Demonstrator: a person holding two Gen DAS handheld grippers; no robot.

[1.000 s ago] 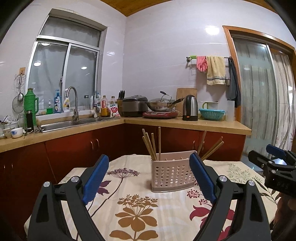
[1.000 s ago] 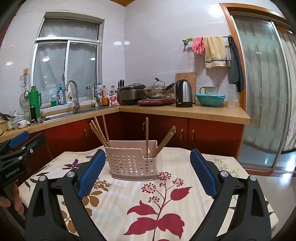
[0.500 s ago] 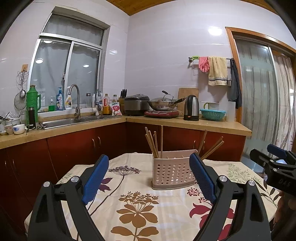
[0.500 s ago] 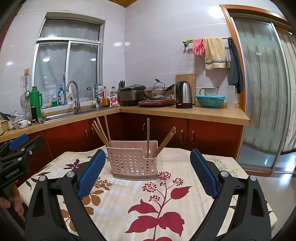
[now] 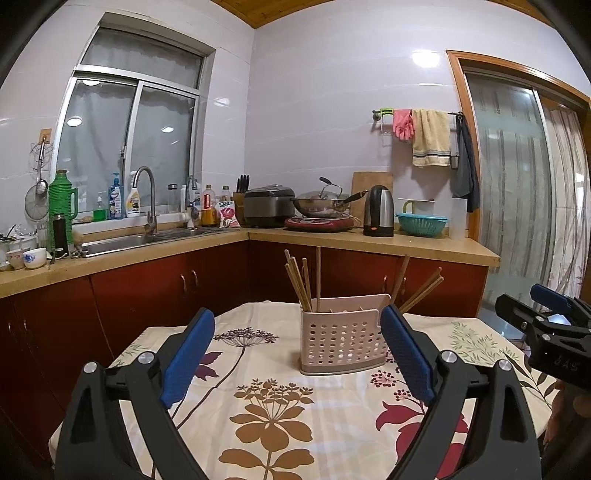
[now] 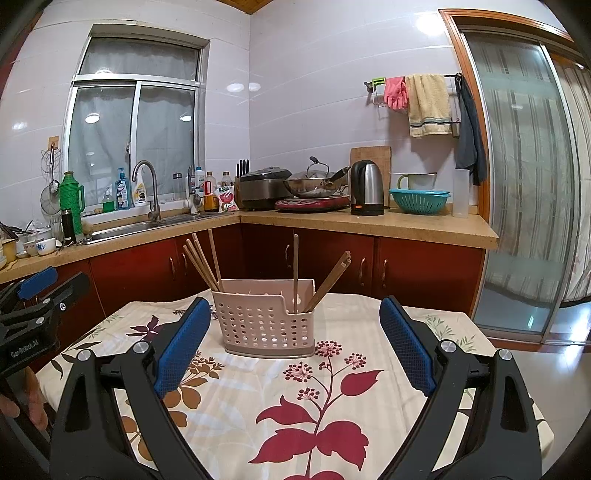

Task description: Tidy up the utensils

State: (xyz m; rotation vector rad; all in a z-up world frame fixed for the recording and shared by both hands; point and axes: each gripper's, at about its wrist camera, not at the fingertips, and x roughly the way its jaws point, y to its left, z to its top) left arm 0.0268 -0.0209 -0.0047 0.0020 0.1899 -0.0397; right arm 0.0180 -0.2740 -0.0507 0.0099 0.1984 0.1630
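Hovering both grippers spread, empty: left gripper (image 5: 297,354), right gripper (image 6: 293,343). Chopsticks (image 6: 201,264) upright-ish in pink utensil caddy (image 6: 266,319) dead ahead; guessing right gripper slightly nearer.

White tiled walls (image 5: 314,110) under a wooden ceiling (image 5: 266,11). Sliding window (image 5: 129,147) above the sink (image 5: 129,240), red-brown cabinets (image 6: 406,266) beneath a tan counter (image 6: 424,225). Curtained glass door (image 6: 524,184) at right, flowered tablecloth (image 6: 295,387) on the table.
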